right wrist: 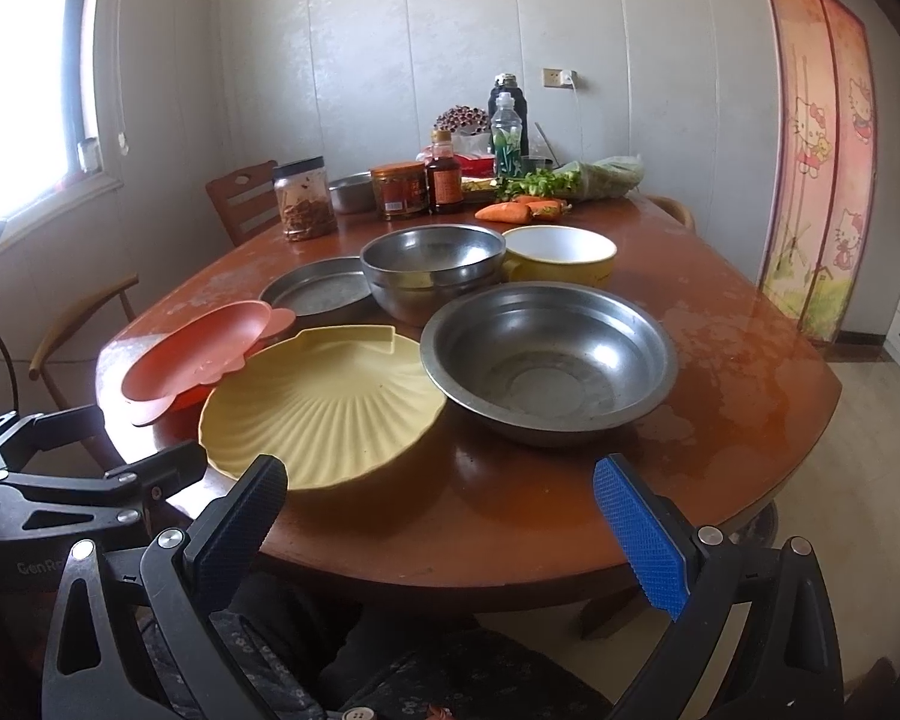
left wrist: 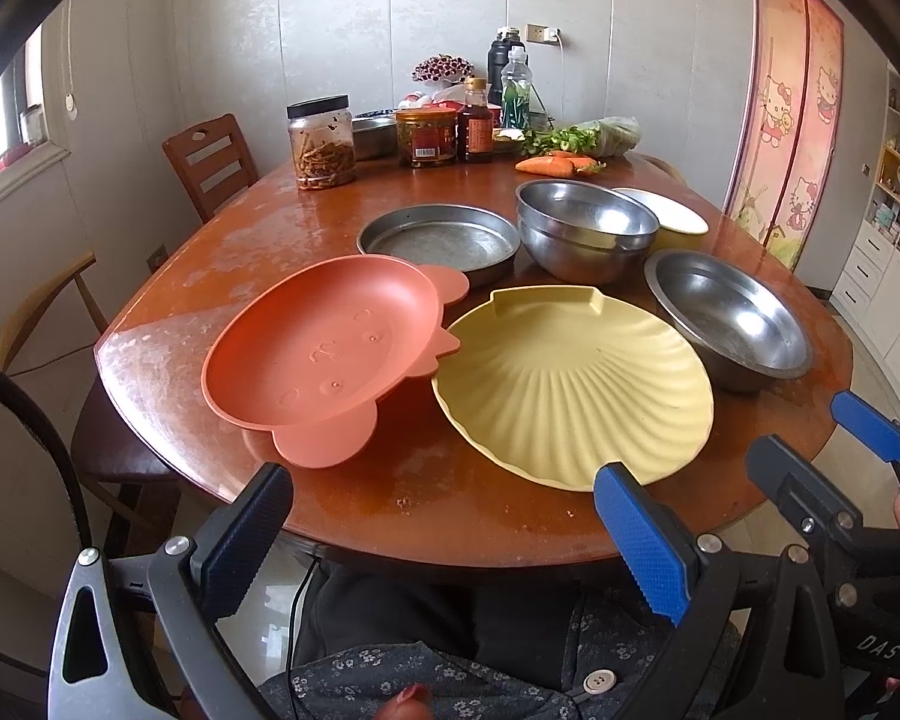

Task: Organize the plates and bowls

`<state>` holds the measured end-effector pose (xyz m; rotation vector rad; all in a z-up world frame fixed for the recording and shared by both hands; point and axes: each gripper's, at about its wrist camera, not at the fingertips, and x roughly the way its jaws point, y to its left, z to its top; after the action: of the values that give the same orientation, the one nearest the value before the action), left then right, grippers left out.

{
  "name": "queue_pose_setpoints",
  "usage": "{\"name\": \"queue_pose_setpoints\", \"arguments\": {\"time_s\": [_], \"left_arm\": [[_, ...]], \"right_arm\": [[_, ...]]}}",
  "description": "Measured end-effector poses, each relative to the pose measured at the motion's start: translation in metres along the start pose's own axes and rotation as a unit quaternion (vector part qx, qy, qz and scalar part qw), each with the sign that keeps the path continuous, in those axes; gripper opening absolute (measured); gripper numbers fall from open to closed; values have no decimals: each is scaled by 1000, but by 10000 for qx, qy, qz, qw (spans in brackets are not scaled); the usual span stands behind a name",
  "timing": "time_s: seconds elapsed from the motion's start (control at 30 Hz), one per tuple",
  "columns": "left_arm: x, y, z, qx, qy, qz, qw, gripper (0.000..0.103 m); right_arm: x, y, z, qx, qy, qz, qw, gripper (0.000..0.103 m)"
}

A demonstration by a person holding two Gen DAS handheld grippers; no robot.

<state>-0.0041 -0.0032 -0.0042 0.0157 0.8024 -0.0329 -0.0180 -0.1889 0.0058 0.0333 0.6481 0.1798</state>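
An orange pig-shaped plate [left wrist: 324, 354] [right wrist: 195, 357] rests on another orange plate [left wrist: 324, 441] at the table's near left. A yellow shell plate [left wrist: 576, 384] [right wrist: 324, 402] lies beside it. Behind stand a flat steel pan [left wrist: 438, 240] [right wrist: 321, 291], two stacked steel bowls [left wrist: 585, 228] [right wrist: 432, 267], a wide steel bowl [left wrist: 729, 315] [right wrist: 549, 354] and a yellow bowl [left wrist: 672, 216] [right wrist: 561, 258]. My left gripper [left wrist: 441, 534] is open and empty at the near edge. My right gripper [right wrist: 441, 534] is open and empty, and also shows in the left wrist view [left wrist: 822, 438].
The round wooden table [left wrist: 168, 312] [right wrist: 750, 360] carries jars [left wrist: 321, 141], a sauce bottle [left wrist: 474, 120], carrots [left wrist: 546, 165] and greens at the back. Chairs [left wrist: 210, 162] stand at the left. White cabinets [left wrist: 888, 276] are at the right.
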Motion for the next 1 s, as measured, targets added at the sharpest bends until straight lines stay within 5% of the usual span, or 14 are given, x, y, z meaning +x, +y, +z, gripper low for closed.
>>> {"name": "queue_pose_setpoints", "arguments": {"time_s": [1.0], "left_arm": [[3,2,0,-28,18,-36,10000,101]], "right_arm": [[-3,3,3,-73,-150,121,9998,102]]}}
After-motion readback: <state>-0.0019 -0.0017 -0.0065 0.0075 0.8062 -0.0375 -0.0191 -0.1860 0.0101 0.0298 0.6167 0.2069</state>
